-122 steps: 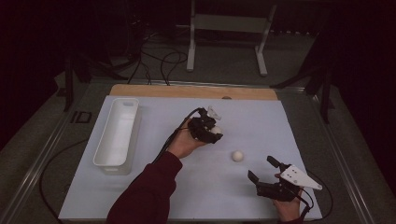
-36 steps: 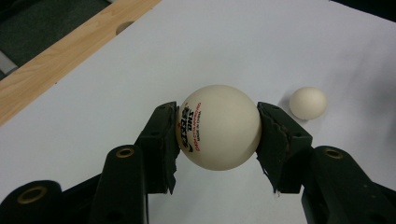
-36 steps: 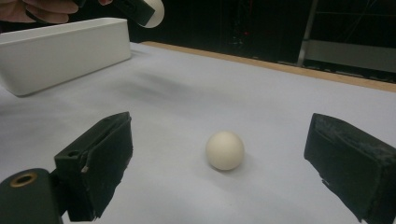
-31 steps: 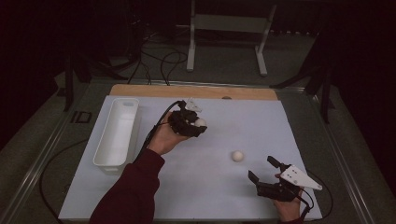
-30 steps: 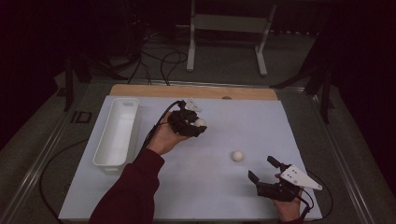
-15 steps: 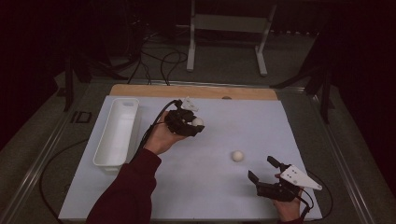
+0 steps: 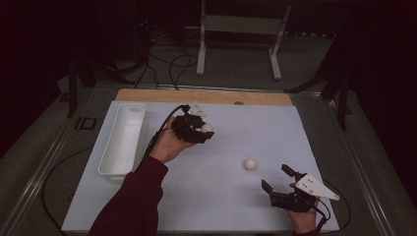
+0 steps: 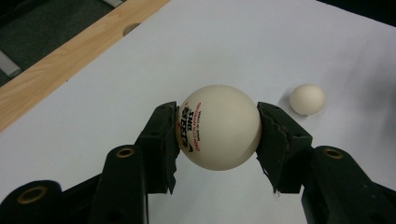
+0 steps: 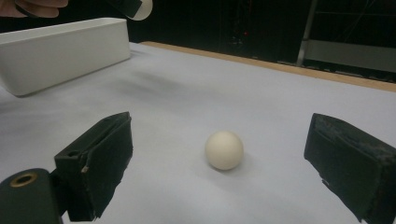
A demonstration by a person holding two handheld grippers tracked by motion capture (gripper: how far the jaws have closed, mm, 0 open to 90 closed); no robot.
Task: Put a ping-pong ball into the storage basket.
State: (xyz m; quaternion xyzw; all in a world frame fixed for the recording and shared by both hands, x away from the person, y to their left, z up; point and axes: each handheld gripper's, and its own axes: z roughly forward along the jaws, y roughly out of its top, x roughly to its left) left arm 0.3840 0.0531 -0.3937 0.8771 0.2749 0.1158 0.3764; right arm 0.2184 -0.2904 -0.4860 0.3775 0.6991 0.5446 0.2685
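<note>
A pale white sheet (image 7: 221, 196) covers most of the bench, leaving a strip of light wood (image 7: 206, 96) bare along the far edge, with a small round hole in that strip. Around the bench the room is dark: a grey floor, loose black cables (image 7: 167, 64) lying on it beyond the far edge, and a light metal stand (image 7: 241, 29) on two feet farther back. A long white tray (image 7: 112, 157) lies near the left edge of the bench, its length running from near to far. The left gripper (image 8: 217, 128) is held above the sheet just right of the tray, toward the far half of the bench, and its jaws are clamped on a white ball with printed lettering (image 8: 218, 127), pressing it from both sides so that it hangs clear of the sheet. A second ball (image 7: 250, 164), plain and cream white, rests on the sheet right of centre, well apart from the tray. The right gripper (image 9: 224, 168) sits low near the near right corner of the bench, its jaws spread wide with nothing between the pads; in the right gripper view the second ball lies on the sheet ahead of them, touched by neither. A dark red sleeve (image 7: 133, 206) comes in from the near edge.
</note>
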